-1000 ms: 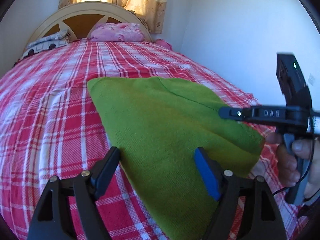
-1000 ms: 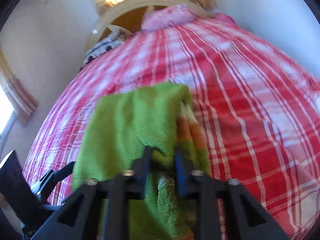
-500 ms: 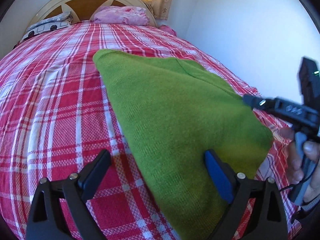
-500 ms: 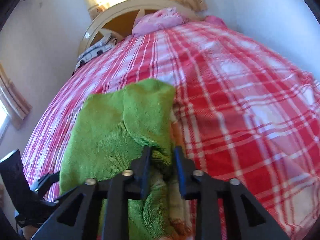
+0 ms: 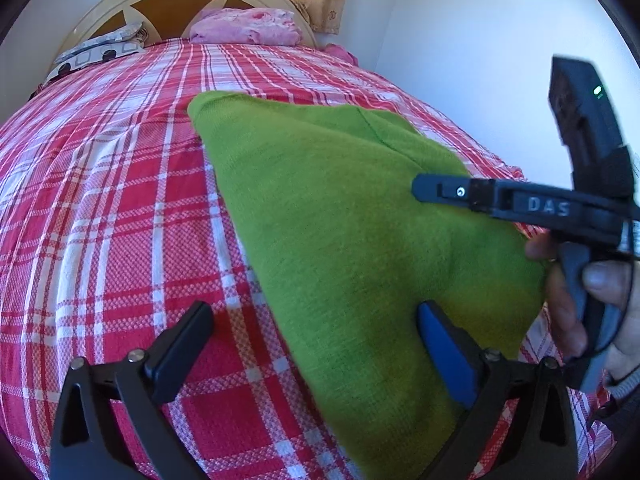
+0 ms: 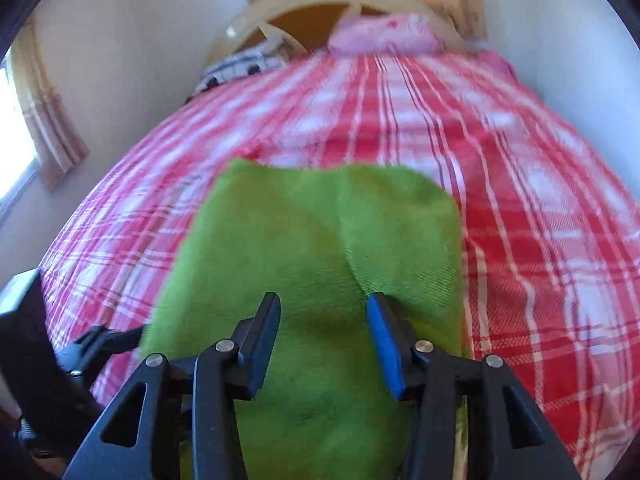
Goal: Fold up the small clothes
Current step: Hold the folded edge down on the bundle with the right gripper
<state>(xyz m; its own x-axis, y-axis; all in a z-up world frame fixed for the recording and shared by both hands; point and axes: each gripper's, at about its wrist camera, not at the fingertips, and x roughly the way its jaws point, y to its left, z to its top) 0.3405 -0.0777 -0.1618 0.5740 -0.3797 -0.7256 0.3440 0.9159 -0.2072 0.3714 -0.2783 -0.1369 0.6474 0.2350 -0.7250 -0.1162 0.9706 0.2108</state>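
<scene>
Nearby, green cloth [image 5: 360,232] edge, unobstructed bedspread [image 5: 112,208].

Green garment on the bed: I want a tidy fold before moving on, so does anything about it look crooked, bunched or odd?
Nothing stands out. The green garment lies flat on the red plaid bedspread, folded flap smooth. Both the left gripper and the right gripper are opening, gripping nothing.

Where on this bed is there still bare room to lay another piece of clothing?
The bedspread is bare between the green garment and the pillows, and along the garment's left. In the right wrist view its right side is bare too. The near end is crowded.
</scene>
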